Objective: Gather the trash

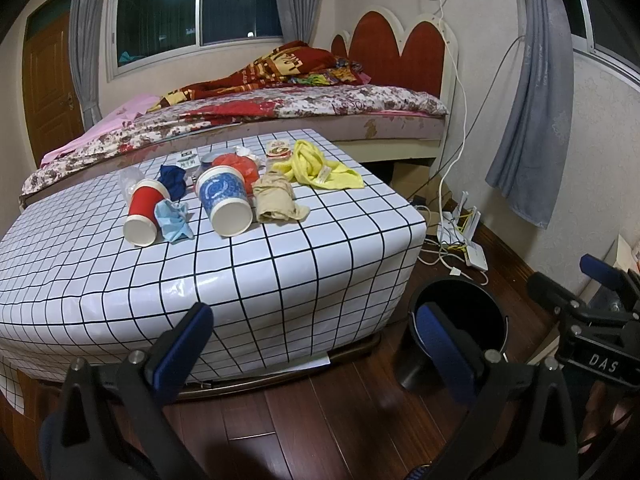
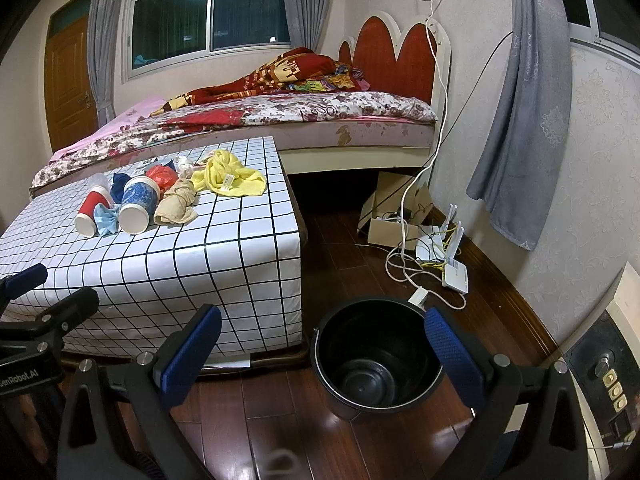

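Observation:
A low table with a white grid-patterned cloth (image 1: 280, 264) holds trash: a red paper cup (image 1: 143, 212) and a blue paper cup (image 1: 226, 204) on their sides, a crumpled light-blue mask (image 1: 174, 222), a dark blue wad (image 1: 173, 180), a red plastic bag (image 1: 240, 164), a beige stocking bundle (image 1: 276, 198) and a yellow cloth (image 1: 320, 166). A black bucket (image 2: 376, 356) stands empty on the floor right of the table. My left gripper (image 1: 316, 344) is open and empty, in front of the table's near side. My right gripper (image 2: 324, 348) is open and empty above the bucket.
A bed (image 1: 280, 108) stands behind the table. Cables, a white router (image 2: 454, 276) and a cardboard box (image 2: 392, 216) lie on the wooden floor by the right wall. A grey curtain (image 2: 524, 120) hangs there. A safe (image 2: 608, 376) sits at the far right.

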Tool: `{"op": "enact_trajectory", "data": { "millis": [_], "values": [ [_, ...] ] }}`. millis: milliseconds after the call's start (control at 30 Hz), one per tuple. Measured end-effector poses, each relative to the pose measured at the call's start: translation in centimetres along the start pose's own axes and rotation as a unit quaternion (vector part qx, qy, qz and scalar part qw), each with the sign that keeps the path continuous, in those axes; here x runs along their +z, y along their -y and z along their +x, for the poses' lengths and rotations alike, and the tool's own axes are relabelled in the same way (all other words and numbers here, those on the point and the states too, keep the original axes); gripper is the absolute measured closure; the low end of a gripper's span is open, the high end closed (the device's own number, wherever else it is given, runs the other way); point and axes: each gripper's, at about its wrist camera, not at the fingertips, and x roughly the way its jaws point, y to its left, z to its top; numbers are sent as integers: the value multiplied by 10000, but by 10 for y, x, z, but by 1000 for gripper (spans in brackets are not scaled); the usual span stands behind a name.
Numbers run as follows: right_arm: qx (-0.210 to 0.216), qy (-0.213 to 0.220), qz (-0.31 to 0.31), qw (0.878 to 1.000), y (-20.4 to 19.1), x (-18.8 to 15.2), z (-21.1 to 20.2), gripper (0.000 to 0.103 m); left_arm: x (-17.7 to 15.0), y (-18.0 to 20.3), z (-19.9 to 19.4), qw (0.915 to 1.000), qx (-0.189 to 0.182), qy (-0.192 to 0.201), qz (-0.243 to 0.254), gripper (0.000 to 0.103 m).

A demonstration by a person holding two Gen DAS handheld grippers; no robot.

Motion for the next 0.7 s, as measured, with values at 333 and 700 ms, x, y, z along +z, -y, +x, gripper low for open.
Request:
{"op": "enact_trajectory", "data": {
  "millis": [333, 700],
  "values": [
    [5, -4, 3, 10000, 0, 0, 0, 1, -5, -3, 2, 10000, 13, -36, -17, 1],
    [61, -18, -77, 10000, -10, -3, 4, 1, -3, -16, 9, 9999, 85, -37, -134, 1]
  ]
}}
